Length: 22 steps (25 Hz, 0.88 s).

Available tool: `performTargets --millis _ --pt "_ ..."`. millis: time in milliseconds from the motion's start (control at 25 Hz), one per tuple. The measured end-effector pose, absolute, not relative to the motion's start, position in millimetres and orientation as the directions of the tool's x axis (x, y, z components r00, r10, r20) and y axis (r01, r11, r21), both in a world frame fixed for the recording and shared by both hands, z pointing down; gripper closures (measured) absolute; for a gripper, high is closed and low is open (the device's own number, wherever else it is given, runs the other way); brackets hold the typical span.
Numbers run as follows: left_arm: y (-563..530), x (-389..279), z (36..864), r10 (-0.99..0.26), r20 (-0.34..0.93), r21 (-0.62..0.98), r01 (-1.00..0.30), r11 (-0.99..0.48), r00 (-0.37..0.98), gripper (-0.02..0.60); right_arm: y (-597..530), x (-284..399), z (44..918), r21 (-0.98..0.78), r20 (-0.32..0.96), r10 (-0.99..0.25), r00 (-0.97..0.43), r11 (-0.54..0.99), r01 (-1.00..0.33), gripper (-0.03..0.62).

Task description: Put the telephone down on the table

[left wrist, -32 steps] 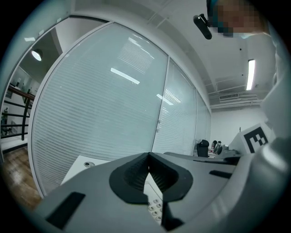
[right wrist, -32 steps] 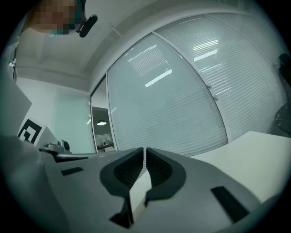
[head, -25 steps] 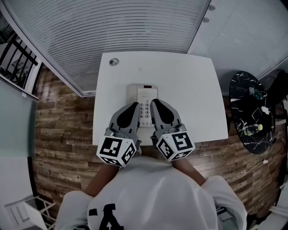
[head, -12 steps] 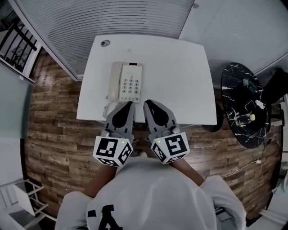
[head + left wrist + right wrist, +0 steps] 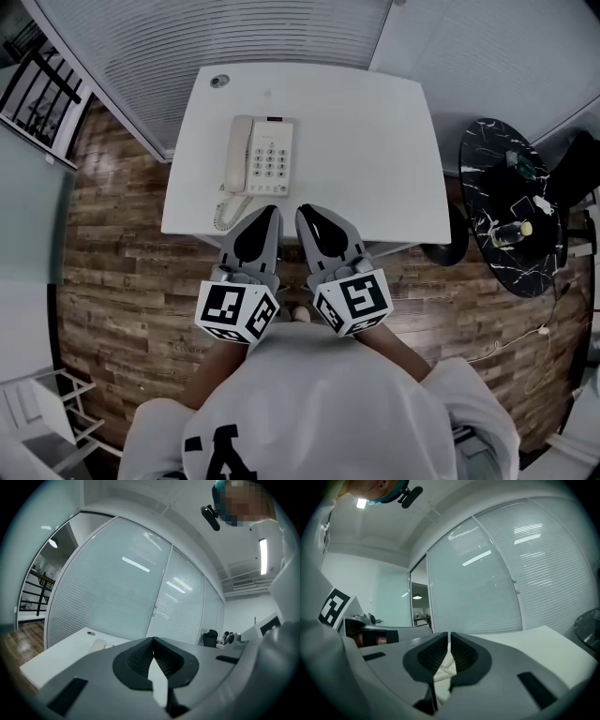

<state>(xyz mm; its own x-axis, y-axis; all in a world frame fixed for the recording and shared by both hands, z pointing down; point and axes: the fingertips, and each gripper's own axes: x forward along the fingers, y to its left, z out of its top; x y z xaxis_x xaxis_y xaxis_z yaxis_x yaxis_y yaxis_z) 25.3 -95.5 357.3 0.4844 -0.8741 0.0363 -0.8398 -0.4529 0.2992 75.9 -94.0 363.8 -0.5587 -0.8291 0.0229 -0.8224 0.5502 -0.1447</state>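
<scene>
A white desk telephone point(image 5: 259, 157) lies flat on the left half of the white table point(image 5: 375, 141), handset on its left side and keypad to the right. Its coiled cord point(image 5: 222, 214) hangs at the table's near edge. Both grippers are held back from it, over the near edge, close to the person's body. My left gripper point(image 5: 271, 212) is shut with nothing in it. My right gripper point(image 5: 306, 212) is shut and empty too. In the left gripper view the handset's end point(image 5: 97, 644) shows on the table. The cord point(image 5: 443, 673) shows past the right gripper's jaws.
A small round grommet point(image 5: 219, 82) sits at the table's far left corner. Glass walls with blinds point(image 5: 206, 28) stand behind the table. A black marble round table point(image 5: 511, 206) with small items stands at the right. The floor point(image 5: 112, 281) is wooden planks.
Both grippers have drawn back from the telephone toward the person's body. The telephone, a second ago hemmed between the jaws, now lies alone farther up the table.
</scene>
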Motion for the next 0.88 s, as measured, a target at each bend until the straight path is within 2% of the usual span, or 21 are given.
performTargets --millis 320,600,880 --pt "-77 31 371 -0.875 0.080 0.321 -0.843 -0.431 0.477 0.577 -77 83 380 -0.201 0.039 -0.828 -0.559 0.541 -0.816 0.554" --pt "-54 35 359 -0.868 0.025 0.325 -0.826 -0.462 0.496 0.575 -60 88 377 -0.193 0.028 -0.839 -0.543 0.529 -0.827 0.554" --pt "-6 15 366 -0.863 0.045 0.335 -0.821 -0.462 0.504 0.576 -20 71 374 -0.197 0.019 -0.858 -0.513 0.500 -0.843 0.553"
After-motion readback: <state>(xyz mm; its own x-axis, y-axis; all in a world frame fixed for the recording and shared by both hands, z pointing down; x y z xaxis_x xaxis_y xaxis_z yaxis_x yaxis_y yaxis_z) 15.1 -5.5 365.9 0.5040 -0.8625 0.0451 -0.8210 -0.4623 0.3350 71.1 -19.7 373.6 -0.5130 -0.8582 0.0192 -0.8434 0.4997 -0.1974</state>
